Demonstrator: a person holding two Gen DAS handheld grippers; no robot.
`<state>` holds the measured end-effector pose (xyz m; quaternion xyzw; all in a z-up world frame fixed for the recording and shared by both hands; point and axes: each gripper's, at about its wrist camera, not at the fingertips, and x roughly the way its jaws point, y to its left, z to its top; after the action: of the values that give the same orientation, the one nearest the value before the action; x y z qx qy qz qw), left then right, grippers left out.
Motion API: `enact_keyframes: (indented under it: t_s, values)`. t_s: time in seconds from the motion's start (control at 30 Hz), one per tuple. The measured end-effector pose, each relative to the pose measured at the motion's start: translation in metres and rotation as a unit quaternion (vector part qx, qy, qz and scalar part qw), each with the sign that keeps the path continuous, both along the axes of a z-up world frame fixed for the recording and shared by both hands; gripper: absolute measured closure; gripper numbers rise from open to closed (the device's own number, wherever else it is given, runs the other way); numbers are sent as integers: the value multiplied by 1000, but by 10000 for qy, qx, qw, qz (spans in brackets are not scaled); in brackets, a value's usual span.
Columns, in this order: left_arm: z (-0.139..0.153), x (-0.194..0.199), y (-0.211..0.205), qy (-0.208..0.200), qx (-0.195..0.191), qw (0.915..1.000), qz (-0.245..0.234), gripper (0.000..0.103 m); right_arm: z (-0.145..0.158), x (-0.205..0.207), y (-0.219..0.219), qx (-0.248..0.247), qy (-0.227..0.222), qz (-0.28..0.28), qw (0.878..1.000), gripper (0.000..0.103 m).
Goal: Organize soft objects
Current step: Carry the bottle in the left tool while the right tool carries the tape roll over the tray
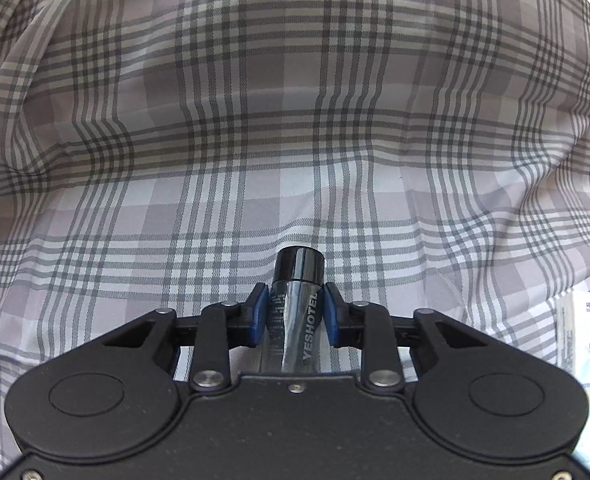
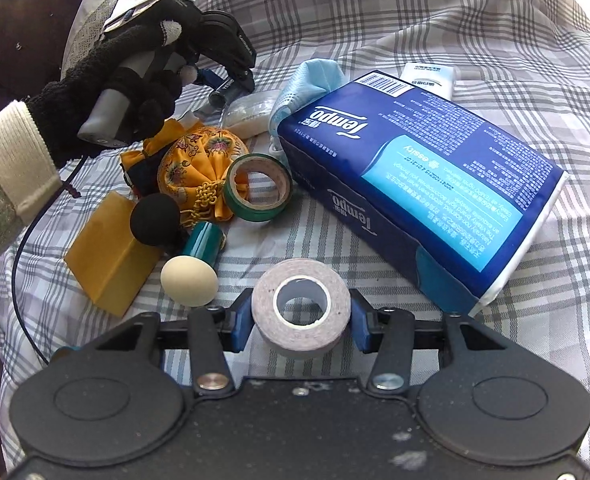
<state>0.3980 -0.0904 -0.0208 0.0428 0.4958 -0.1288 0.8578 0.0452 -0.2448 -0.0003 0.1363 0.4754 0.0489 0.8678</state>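
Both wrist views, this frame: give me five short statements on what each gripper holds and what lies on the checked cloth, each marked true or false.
1. The left gripper is shut on a small clear bottle with a black cap. True.
2. The right gripper is empty. False: a pale grey roll of tape sits between its blue pads.
3. The blue Tempo tissue pack lies on the grey checked cloth. True.
4. The green roll of tape is stacked on the tissue pack. False: it rests on the cloth beside it, against the yellow embroidered pouch.
5. The cream egg-shaped object is held by the gloved hand. False: it lies on the cloth.
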Motion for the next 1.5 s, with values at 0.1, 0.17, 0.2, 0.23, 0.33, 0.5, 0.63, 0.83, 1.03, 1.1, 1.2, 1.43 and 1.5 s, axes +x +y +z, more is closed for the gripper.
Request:
enact_keyframes:
  t_s: [0.1,0.17,0.2,0.23,0.33,0.5,0.63,0.83,1.03,1.1,1.2,1.43,1.5]
  values:
    - [13,-11,6,-75,-42,9999,127,75,3,-2,-4,-15,-23,-128,9999,56]
    - [25,-23,8,-196,25,9997,126,75,7,-4,-6,-33,-49,-193,9998,56]
    - [32,-30,9,-238,34,9997,109,75,8,-6,-7,-47,-62,-217,9997,56]
    - [38,-37,10,-264,31,9996,110,75,11,-7,-8,-65,-85,-245,9996,56]
    - [60,-63,20,-290,42,9995,86,75,20,-14,-10,-117,-168,-305,9993,56]
    - [89,-118,35,-316,247,9992,17,75,36,-33,-10,-57,-287,-373,9989,56]
    - [108,-172,52,-375,72,9991,-167,75,48,-54,-4,-4,-389,-360,9986,56]
    - [116,-249,66,-300,-173,9983,-462,75,61,-87,2,69,-465,-295,9985,56]
    - [91,-300,81,58,-306,9990,-332,75,63,-114,4,143,-358,-243,9990,56]
    - [78,-314,86,271,-342,9988,-224,75,61,-121,5,139,-273,-225,9993,56]
    - [60,-331,93,551,-377,9978,-62,75,56,-130,8,126,-125,-207,9996,55]
    - [35,-366,102,815,-267,9960,234,74,43,-140,16,54,269,-141,9995,55]
    - [32,-374,103,781,-165,9963,303,74,40,-140,20,14,330,-83,9994,55]
